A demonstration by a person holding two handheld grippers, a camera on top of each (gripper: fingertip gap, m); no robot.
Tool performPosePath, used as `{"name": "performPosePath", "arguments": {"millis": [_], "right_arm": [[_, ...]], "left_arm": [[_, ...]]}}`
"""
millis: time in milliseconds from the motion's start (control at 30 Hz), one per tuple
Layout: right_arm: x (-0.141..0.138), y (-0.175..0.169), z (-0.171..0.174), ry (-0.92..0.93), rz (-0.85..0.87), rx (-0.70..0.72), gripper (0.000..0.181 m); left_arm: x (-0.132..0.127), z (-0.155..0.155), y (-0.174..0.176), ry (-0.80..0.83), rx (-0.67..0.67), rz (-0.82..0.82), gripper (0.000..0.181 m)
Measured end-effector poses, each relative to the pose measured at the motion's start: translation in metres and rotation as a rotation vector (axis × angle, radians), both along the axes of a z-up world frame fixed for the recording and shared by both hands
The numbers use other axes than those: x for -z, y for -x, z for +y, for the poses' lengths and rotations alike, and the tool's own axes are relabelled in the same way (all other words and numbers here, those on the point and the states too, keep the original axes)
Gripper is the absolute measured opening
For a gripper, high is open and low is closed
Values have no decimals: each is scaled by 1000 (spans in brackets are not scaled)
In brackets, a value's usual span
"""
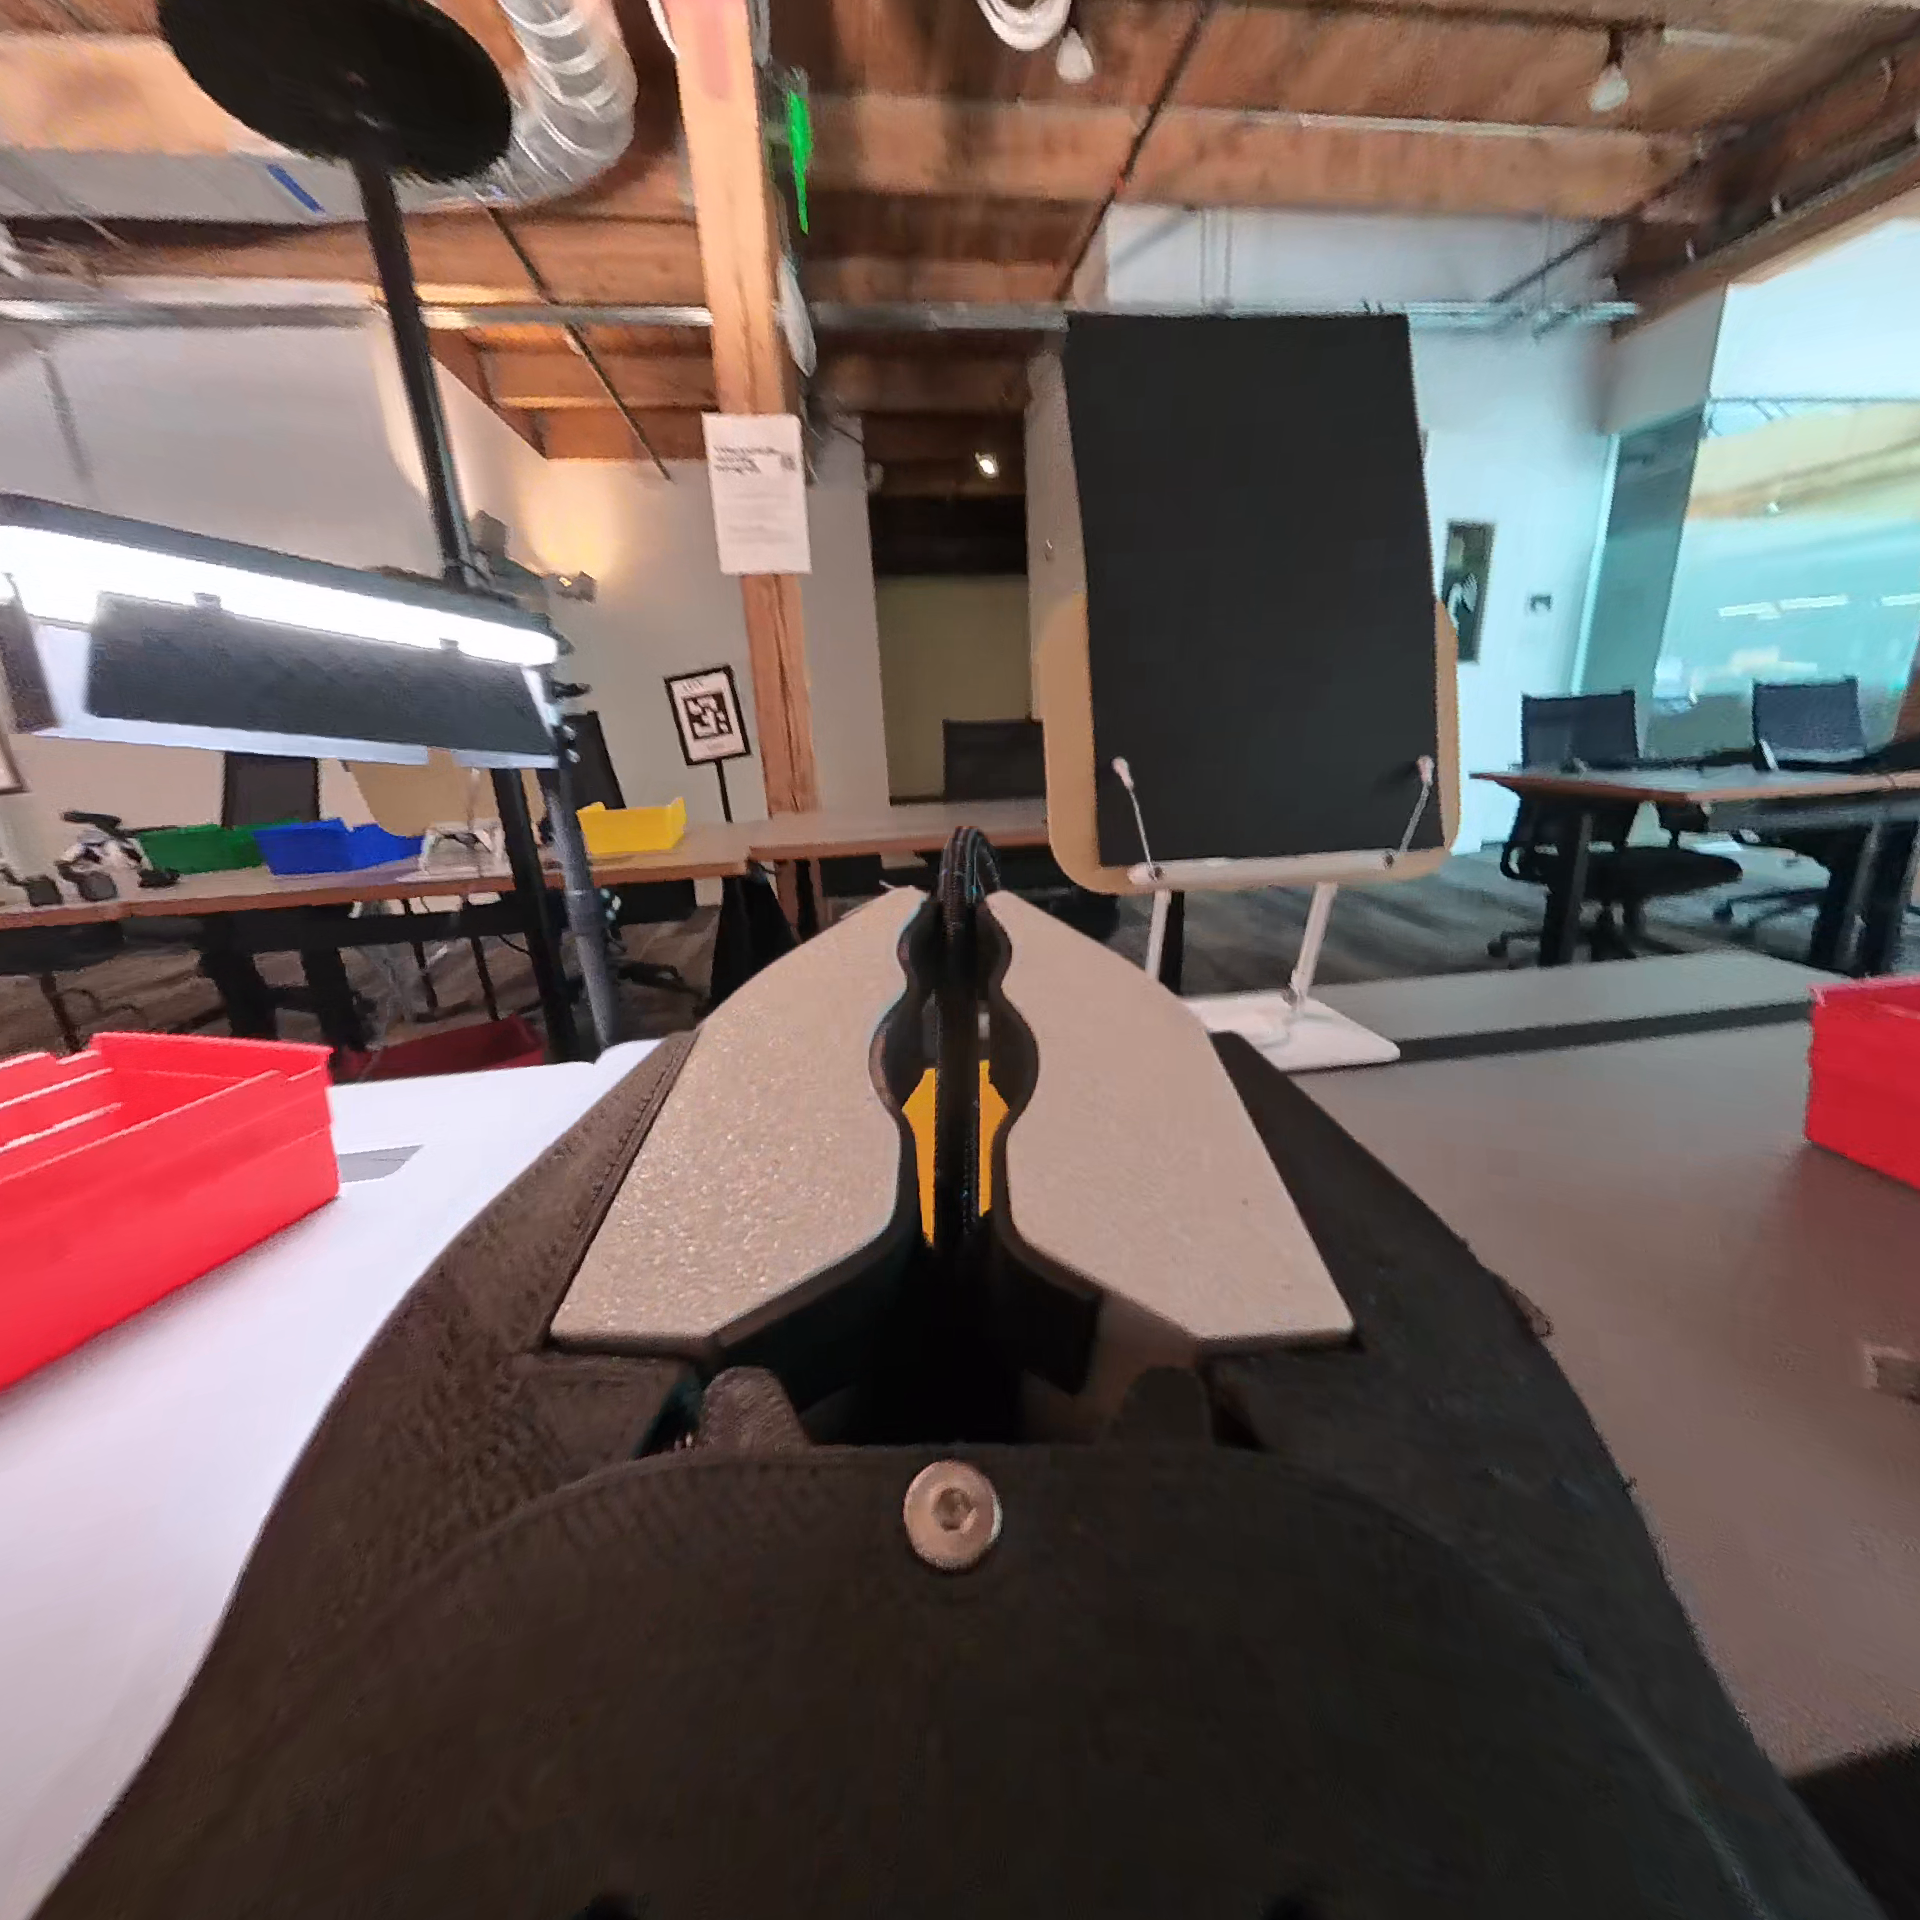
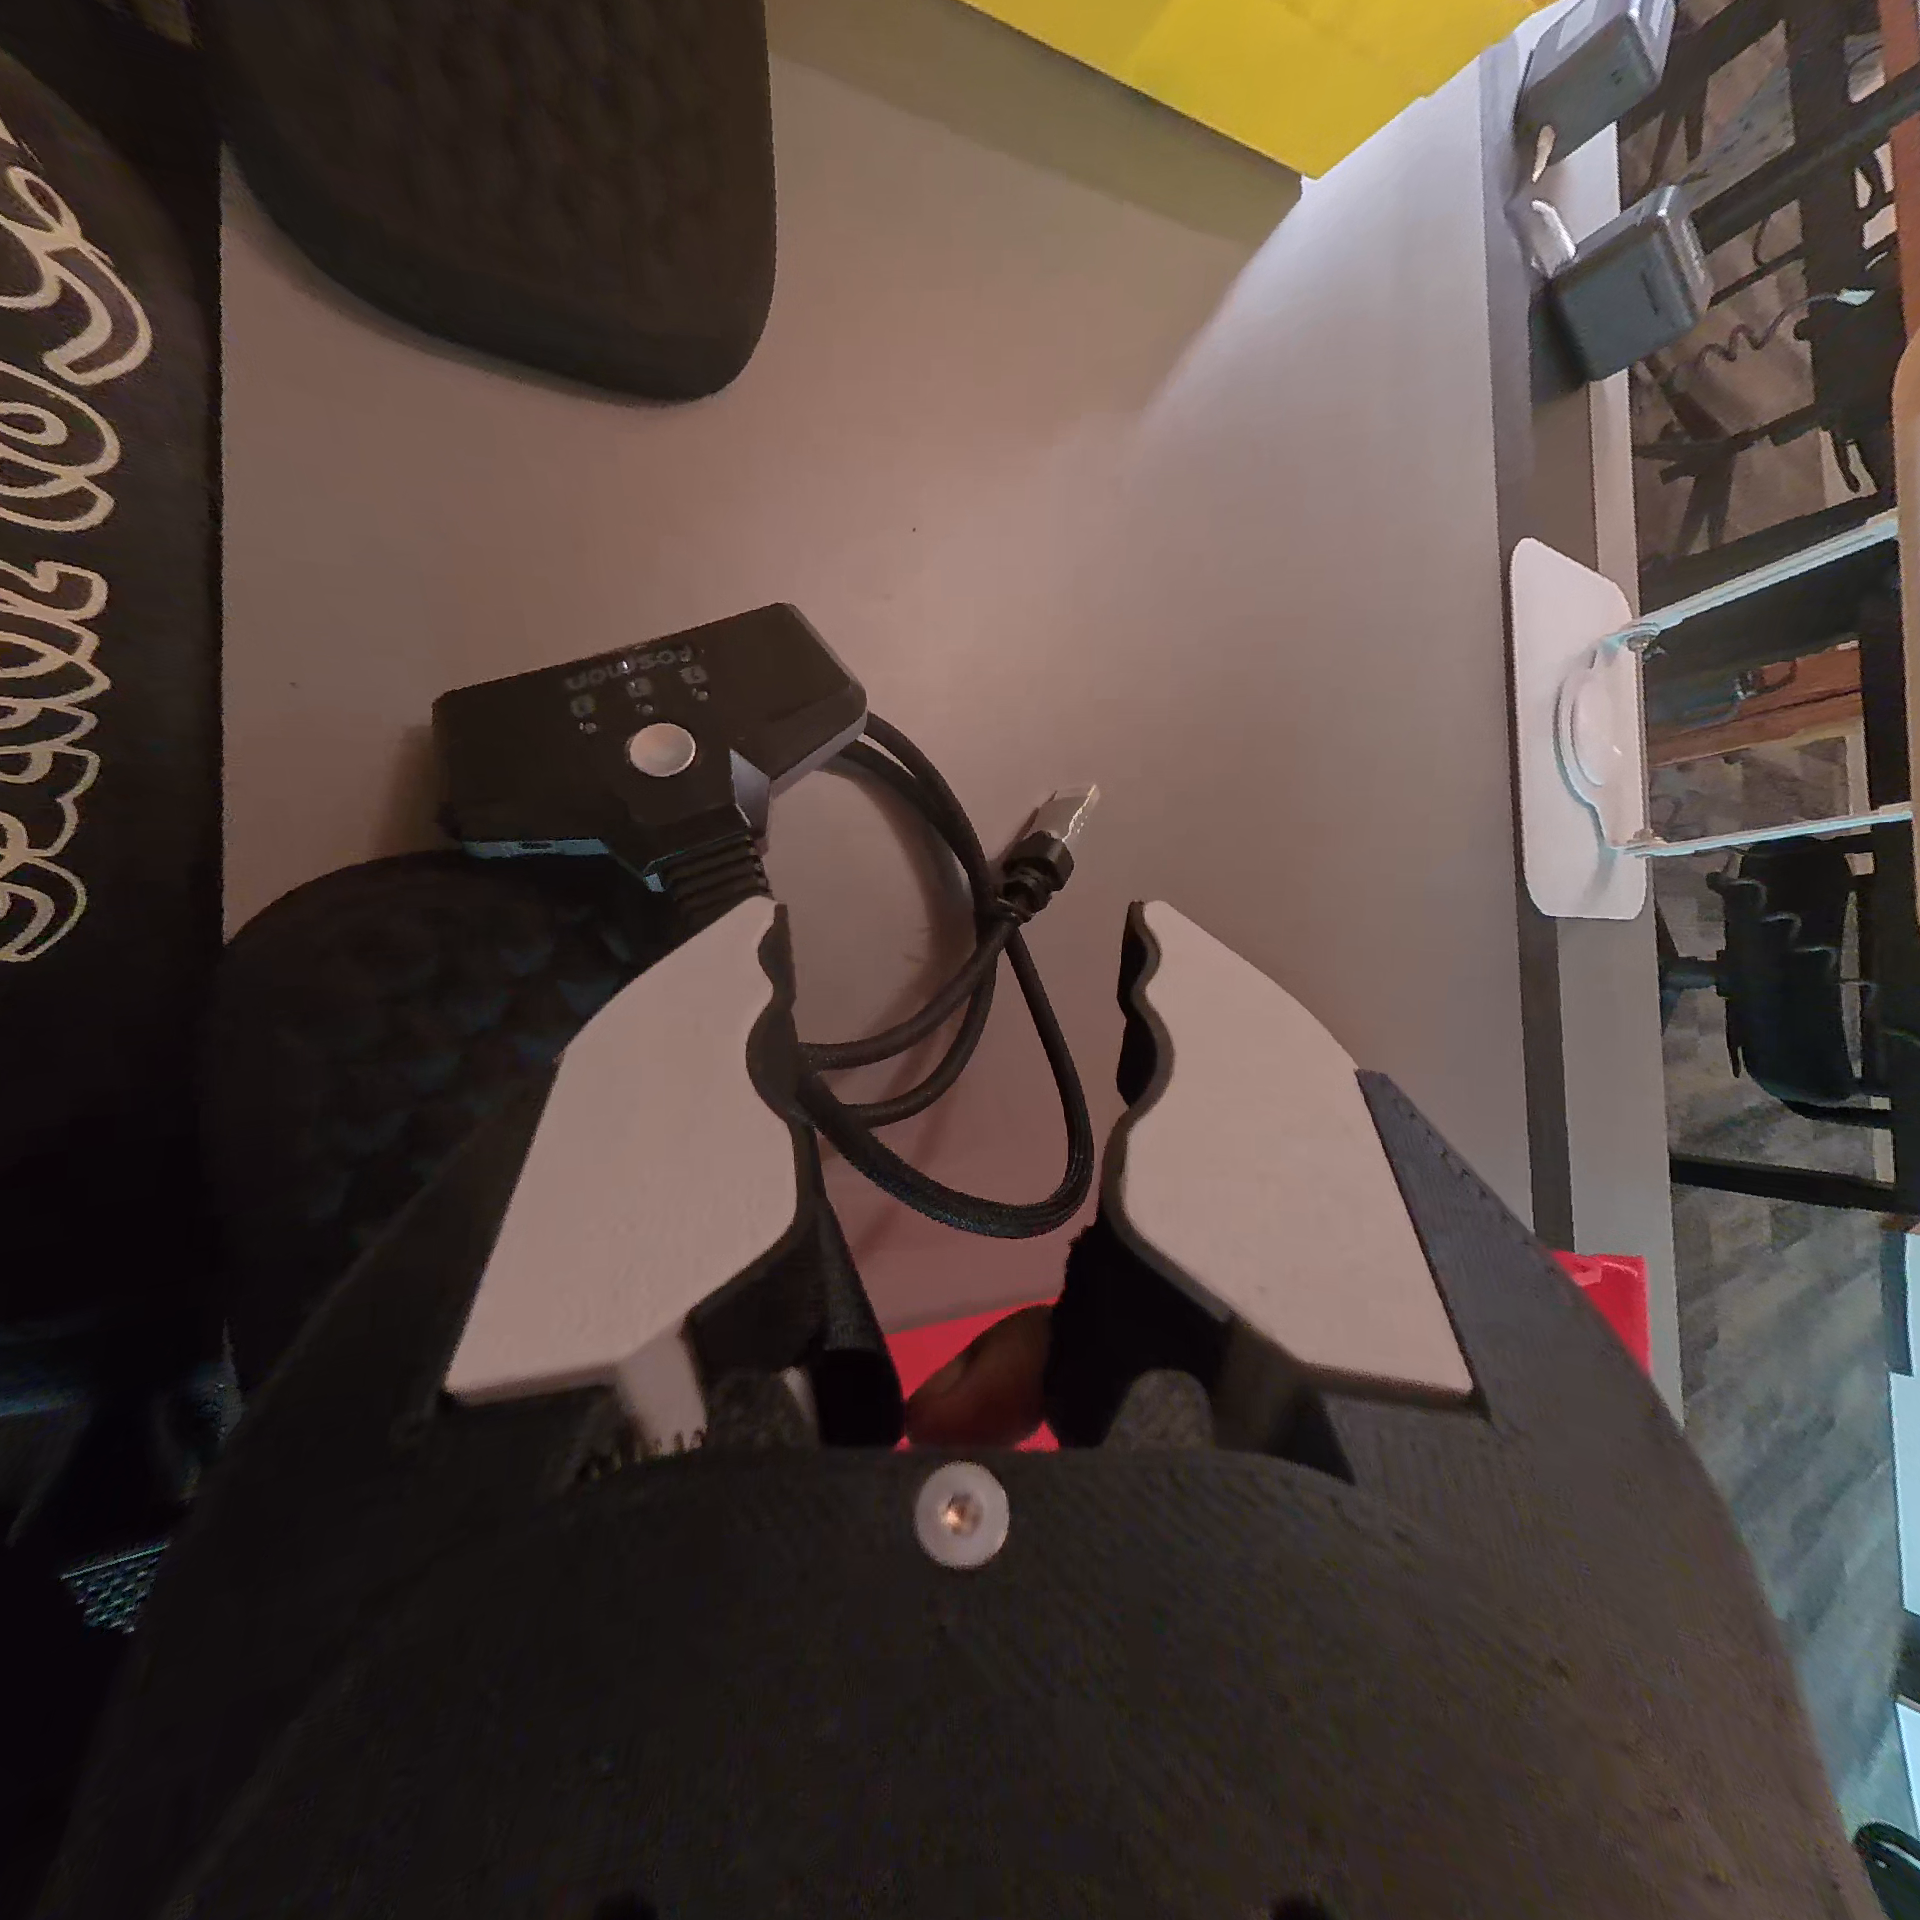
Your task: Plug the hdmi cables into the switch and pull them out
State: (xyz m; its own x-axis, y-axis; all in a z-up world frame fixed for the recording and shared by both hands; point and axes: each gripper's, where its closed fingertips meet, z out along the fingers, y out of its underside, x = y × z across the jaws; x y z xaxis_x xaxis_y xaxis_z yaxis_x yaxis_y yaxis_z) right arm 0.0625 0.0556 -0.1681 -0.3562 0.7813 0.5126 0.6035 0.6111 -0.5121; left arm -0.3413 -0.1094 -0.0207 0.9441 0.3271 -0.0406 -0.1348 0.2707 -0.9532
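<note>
Left gripper (image 1: 961, 914) clamped tight on a black braided cable (image 1: 958, 1039), centre frame, aimed across the room. Right gripper (image 2: 951, 920) spread wide — holding nothing — over the grey table (image 2: 1039, 520). The black switch (image 2: 649, 727) lies just left of centre, its cable (image 2: 935, 1029) looped between the fingers.

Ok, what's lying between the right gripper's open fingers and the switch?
In the right wrist view, loops of black braided cable lie between the right gripper and the switch.

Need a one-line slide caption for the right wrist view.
Open right gripper above the black HDMI switch and its looped braided cable on the grey table.
</note>
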Motion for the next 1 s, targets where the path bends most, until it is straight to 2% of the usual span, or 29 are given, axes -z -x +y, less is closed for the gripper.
{"name": "performPosePath", "arguments": {"millis": [200, 333, 567, 667, 733, 833, 900, 1000], "right_arm": [[-2, -3, -1, -12, 8, 9, 61], [-6, -4, -5, -16, 27, -9, 60], [-2, 1, -2, -3, 18, -9, 60], [-14, 10, -11, 85, 108, -34, 66], [-39, 20, -27, 219, 252, -97, 70], [-81, 29, -42, 312, 507, -187, 75], [-103, 35, -43, 348, 655, -189, 75], [-114, 46, -47, 410, 740, -173, 73]], "left_arm": [[-28, -28, 6, -234, -91, 20, 6], [-33, -34, 5, -297, -142, 110, 6], [-57, -53, -30, -450, -107, 317, 6], [-65, -55, -46, -472, -20, 307, 6], [-73, -55, -60, -494, 69, 273, 6], [-86, -56, -88, -546, 214, 224, 8], [-93, -55, -107, -580, 319, 181, 8], [-101, -50, -137, -613, 477, 143, 5]]}}
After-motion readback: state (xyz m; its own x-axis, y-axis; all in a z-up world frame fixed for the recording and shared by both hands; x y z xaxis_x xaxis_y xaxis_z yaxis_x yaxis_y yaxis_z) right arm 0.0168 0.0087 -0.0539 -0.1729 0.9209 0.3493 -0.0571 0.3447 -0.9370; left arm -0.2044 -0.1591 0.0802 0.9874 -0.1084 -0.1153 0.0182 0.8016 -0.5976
